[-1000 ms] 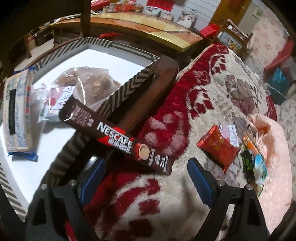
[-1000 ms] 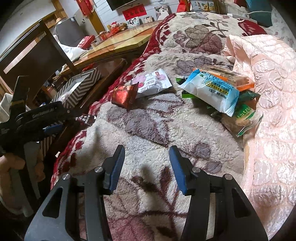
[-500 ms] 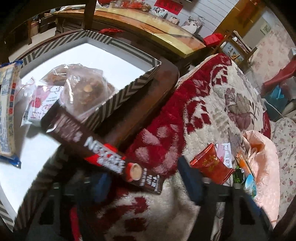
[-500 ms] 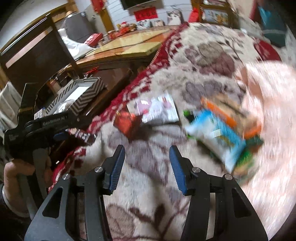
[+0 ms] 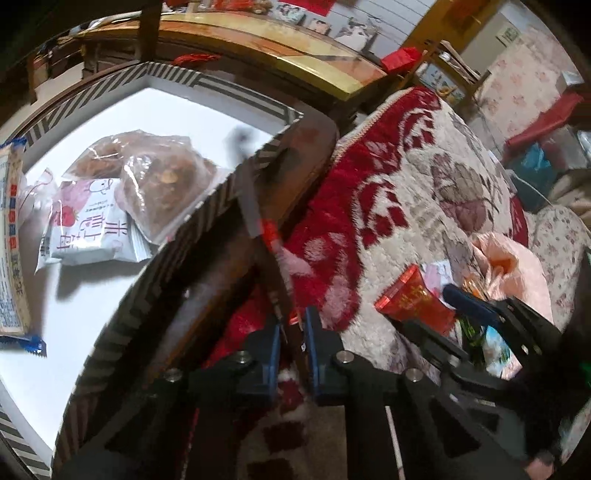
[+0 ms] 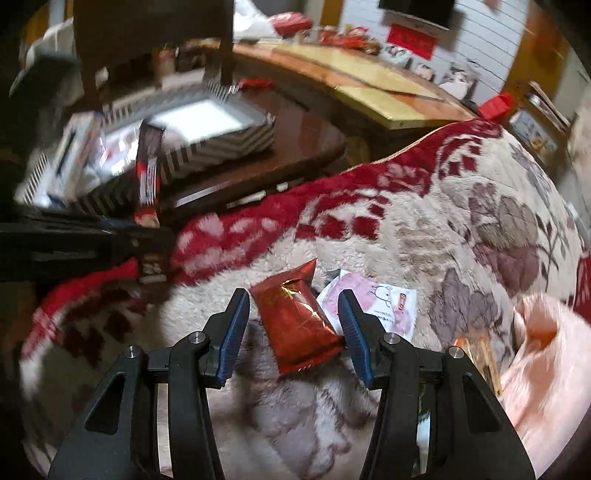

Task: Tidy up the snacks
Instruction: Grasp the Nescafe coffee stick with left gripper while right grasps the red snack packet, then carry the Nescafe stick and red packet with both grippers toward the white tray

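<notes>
Here the left gripper has its jaws pinching the coffee stick by one end, angled toward the striped box for dropping in; the right gripper, jaws spread, straddles the red packet on the blanket, apparently the next pick.

— What's under me here?

— I'm over a fleecy blanket, cream with red borders and brownish flowers, and a pink quilted cover bunches at my right.

— And beyond it?

— A dark wooden table sits just beside the blanket; behind it I see a long glossy tabletop, yellow and orange. A dark chair stands at the far left.

— The walls?

— White boards, with red paper and small photos along them.
</notes>
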